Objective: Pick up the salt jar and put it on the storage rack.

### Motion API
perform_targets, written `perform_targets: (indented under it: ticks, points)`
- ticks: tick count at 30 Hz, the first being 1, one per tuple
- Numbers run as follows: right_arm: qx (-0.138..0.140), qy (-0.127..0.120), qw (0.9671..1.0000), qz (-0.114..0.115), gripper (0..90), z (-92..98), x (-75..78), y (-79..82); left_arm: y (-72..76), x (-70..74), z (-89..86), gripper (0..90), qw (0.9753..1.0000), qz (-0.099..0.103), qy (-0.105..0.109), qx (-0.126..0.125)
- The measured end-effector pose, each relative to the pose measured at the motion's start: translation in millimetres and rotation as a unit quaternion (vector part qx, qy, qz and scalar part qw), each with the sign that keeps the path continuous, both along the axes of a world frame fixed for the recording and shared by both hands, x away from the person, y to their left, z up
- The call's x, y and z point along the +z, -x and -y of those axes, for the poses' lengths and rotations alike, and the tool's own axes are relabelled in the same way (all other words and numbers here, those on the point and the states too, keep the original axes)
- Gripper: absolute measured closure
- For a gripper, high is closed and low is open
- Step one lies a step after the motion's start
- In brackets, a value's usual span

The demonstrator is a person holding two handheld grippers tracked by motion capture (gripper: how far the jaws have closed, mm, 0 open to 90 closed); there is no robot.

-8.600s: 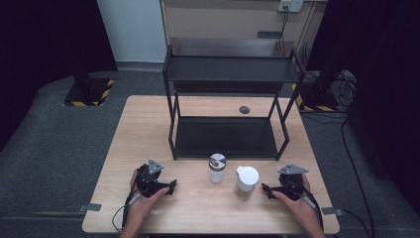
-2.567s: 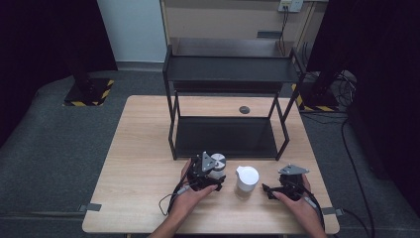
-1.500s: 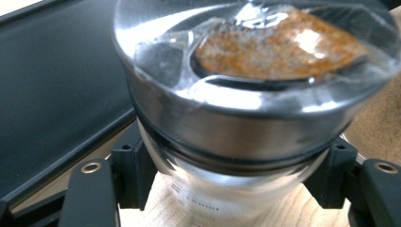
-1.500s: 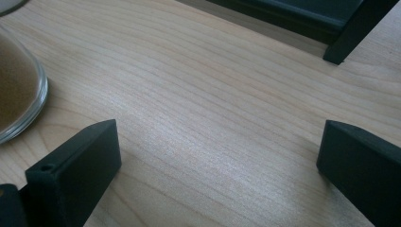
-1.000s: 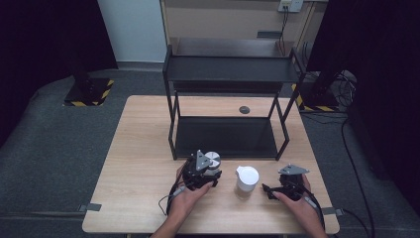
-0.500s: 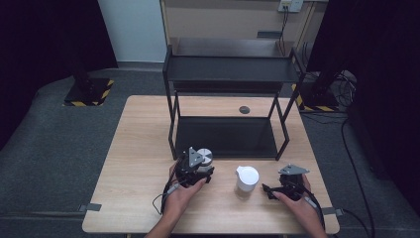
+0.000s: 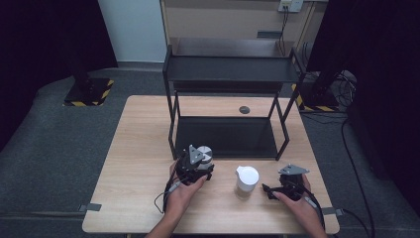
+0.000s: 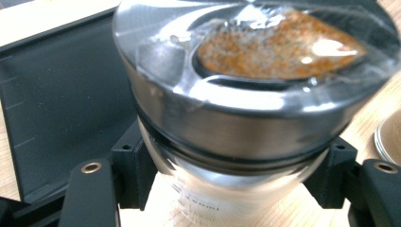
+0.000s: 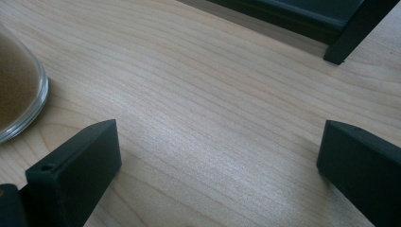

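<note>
I held the left gripper (image 7: 197, 166) near the front edge of the table (image 7: 133, 148), just in front of the front left leg of the black rack (image 7: 228, 74). Its jaws were pinched on a glass jar (image 8: 246, 104), one jaw on each side of the clear body below the metal lid. In the left gripper view I read an orange-brown powder through a clear window in that lid, and the rack's dark lower shelf (image 8: 61, 109) lay directly behind the jar. The jar's lid (image 7: 204, 151) pointed toward the rack in the high view. I could not tell whether the jar's base touched the table.

I kept the right gripper (image 7: 280, 189) low over the table near its front right corner, jaws spread wide with bare wood between them. A second jar (image 7: 246, 177) with a white lid stood upright on the table between the two grippers, just beside the right gripper's jaws. Its glass wall (image 9: 19, 94) was at the left edge of the right gripper view, apart from the jaw beside it.
</note>
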State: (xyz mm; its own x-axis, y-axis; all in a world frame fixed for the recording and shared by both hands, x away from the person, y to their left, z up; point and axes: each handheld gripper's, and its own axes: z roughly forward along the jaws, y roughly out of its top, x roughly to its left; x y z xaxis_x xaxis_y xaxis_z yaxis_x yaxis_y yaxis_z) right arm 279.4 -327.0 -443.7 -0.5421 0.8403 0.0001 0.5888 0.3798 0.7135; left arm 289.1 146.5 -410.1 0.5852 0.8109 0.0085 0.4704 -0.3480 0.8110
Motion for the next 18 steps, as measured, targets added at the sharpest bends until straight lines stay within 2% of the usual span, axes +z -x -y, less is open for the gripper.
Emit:
perform_targets:
  ticks: [7,18]
  points:
    - [0.0,0.0,1.0,0.0,1.0,0.0,0.0,0.0,-3.2,3.1,6.1,29.7,0.9999,0.004,-0.006,0.007]
    - [0.0,0.0,1.0,0.0,1.0,0.0,0.0,0.1,-18.7,8.7,13.6,29.6,0.9999,0.004,-0.007,0.014]
